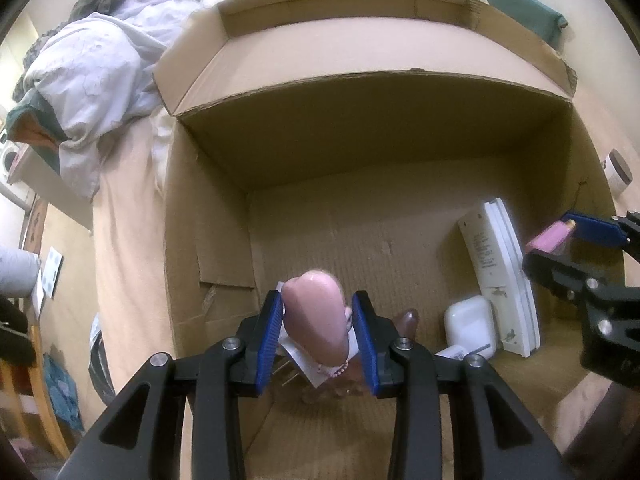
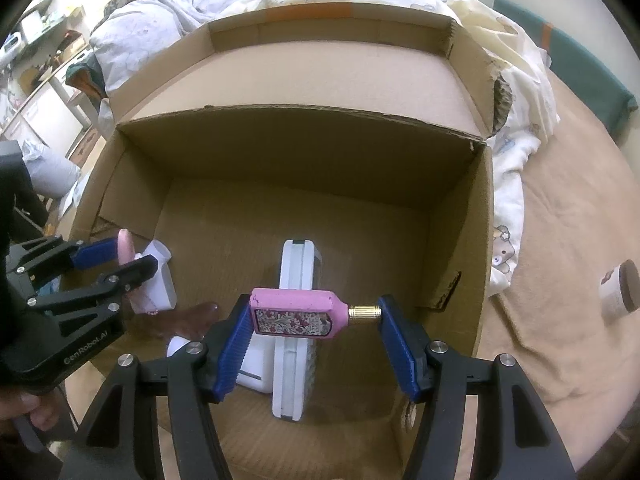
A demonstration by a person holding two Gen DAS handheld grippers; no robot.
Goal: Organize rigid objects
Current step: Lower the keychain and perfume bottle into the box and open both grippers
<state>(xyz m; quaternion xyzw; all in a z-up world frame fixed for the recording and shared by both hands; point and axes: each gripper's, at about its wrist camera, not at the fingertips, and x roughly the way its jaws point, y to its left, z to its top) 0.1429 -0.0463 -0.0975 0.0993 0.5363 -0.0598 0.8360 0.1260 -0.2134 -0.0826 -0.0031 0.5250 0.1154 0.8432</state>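
— Left gripper (image 1: 318,322)?
— Closed around a glossy pink heart-shaped object (image 1: 316,312), held over the floor of the open cardboard box (image 1: 392,128).
— Right gripper (image 2: 316,330)?
— Spread wide yet clamped end to end on a pink perfume bottle (image 2: 298,312), gold cap (image 2: 364,312) against the right pad, above the box.
— On the box floor?
— White remote (image 1: 502,280) lying by the right wall, white earbud case (image 1: 468,322) just beside.
— Outside?
— Brown-lidded jar (image 2: 620,288) on the beige bedsheet (image 2: 568,280).
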